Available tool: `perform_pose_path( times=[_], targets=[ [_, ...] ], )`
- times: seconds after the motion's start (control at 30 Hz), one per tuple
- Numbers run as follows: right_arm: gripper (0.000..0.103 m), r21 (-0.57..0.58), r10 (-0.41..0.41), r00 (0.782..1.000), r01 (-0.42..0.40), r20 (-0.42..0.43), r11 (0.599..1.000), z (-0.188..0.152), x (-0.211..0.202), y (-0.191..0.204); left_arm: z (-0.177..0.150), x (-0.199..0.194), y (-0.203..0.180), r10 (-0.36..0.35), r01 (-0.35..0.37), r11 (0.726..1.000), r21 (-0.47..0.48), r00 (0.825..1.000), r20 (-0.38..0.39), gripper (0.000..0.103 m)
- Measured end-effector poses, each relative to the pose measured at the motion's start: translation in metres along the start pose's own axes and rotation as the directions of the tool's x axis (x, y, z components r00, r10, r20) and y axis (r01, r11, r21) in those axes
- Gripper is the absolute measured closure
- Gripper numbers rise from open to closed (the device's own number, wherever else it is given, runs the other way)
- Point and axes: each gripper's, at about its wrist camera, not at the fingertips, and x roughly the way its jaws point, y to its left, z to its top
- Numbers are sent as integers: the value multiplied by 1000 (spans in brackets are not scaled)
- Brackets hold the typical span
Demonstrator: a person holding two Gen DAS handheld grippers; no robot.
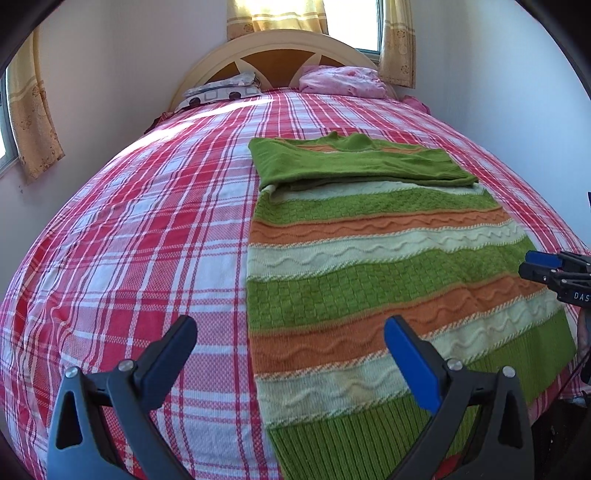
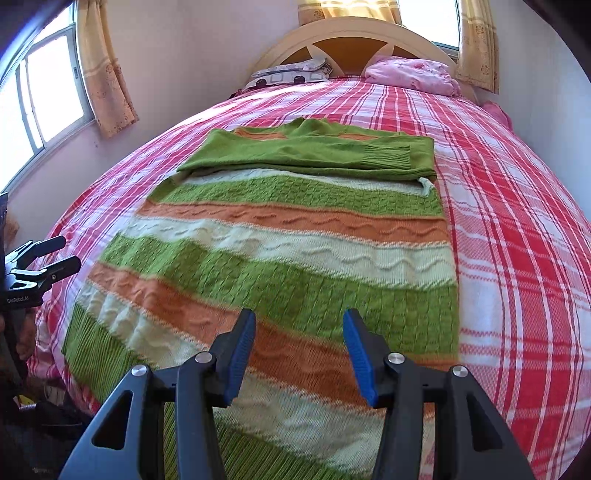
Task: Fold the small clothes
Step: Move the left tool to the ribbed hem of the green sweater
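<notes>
A knitted sweater (image 1: 369, 258) (image 2: 295, 258) with green, orange and cream stripes lies flat on the red plaid bedsheet (image 1: 129, 240) (image 2: 517, 240). Its green sleeves (image 1: 354, 162) (image 2: 314, 151) are folded across the chest, and the ribbed hem points toward me. My left gripper (image 1: 291, 332) is open wide above the sweater's left edge near the hem, with nothing between its fingers. It also shows at the left edge of the right wrist view as the left gripper (image 2: 64, 253). My right gripper (image 2: 299, 321) is open and empty over the lower stripes. In the left wrist view the right gripper (image 1: 532, 265) shows at the right edge.
At the far end stands a cream headboard (image 1: 295, 44) (image 2: 354, 33) with a patterned pillow (image 1: 221, 92) (image 2: 291, 75) and a pink bundle (image 1: 340, 81) (image 2: 410, 74). Yellow curtains (image 1: 33, 122) (image 2: 107, 74) hang by the windows. White walls run close along both sides of the bed.
</notes>
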Motion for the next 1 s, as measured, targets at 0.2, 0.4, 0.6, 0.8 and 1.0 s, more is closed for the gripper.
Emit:
perform_pose_path(
  times=[0.2,0.4,0.6,0.8,1.0],
  targets=[
    [52,-11,0,1000,-1,-18,1000,-19,-15,10,-24,-18,-4,-17,18,999,46,1000,-16,0],
    [52,-8,-12,999,12,-40,1000,-45,-33,16,-51,-26,6,-86,85,996,-25,993,-79,1],
    [51,-20,-50,998,49,-46,999,-70,-53,18,-69,-23,14,-151,140,986,-90,979,-134,15],
    [47,11,-69,996,70,-53,997,-87,-66,9,-80,-12,15,-224,196,968,-157,956,-188,32],
    [47,44,-83,994,86,-66,995,-99,-70,-2,-88,-3,13,-276,235,952,-197,936,-218,42]
  ],
)
